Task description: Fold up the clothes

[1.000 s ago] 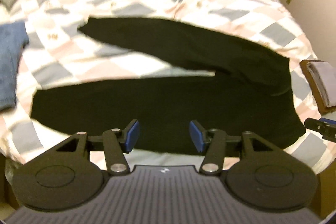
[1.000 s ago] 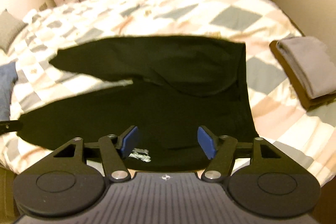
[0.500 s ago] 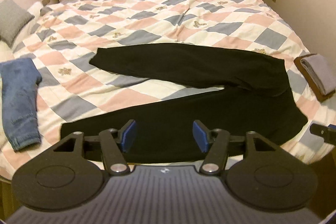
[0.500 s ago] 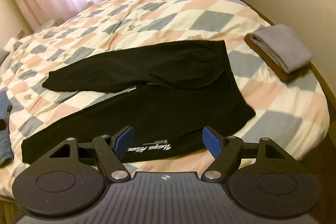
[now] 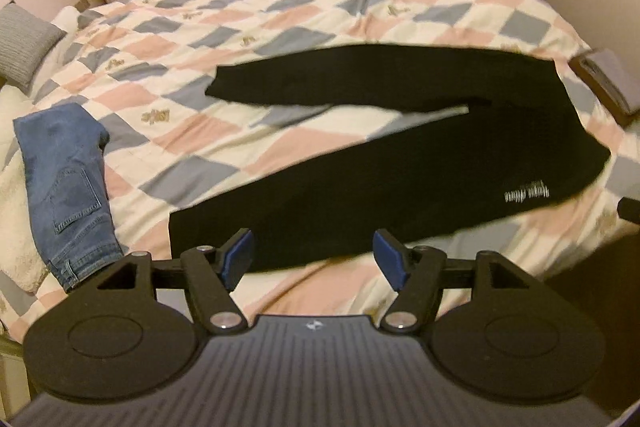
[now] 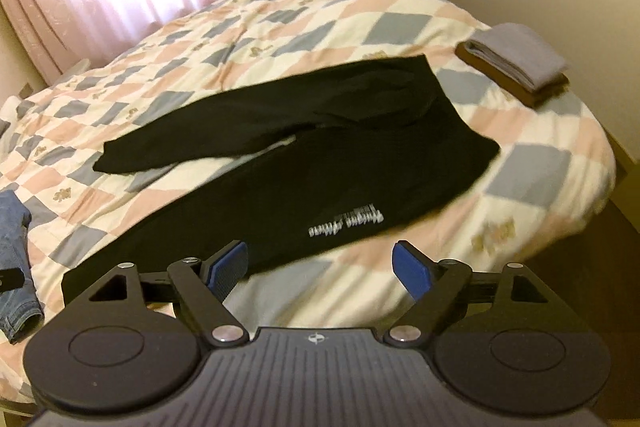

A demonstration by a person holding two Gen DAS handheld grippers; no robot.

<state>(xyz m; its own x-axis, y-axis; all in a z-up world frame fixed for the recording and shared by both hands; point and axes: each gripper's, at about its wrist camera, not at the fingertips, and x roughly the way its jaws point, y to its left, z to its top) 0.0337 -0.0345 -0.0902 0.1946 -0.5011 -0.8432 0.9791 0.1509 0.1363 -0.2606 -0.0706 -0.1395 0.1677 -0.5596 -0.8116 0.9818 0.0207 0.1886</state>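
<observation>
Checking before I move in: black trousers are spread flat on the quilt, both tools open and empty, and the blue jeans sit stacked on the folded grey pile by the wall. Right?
Not quite. The blue jeans lie alone on the opposite side of the bed from the folded grey pile, as the left wrist view shows. The black trousers and both open tools, left and right, are as you say.
</observation>
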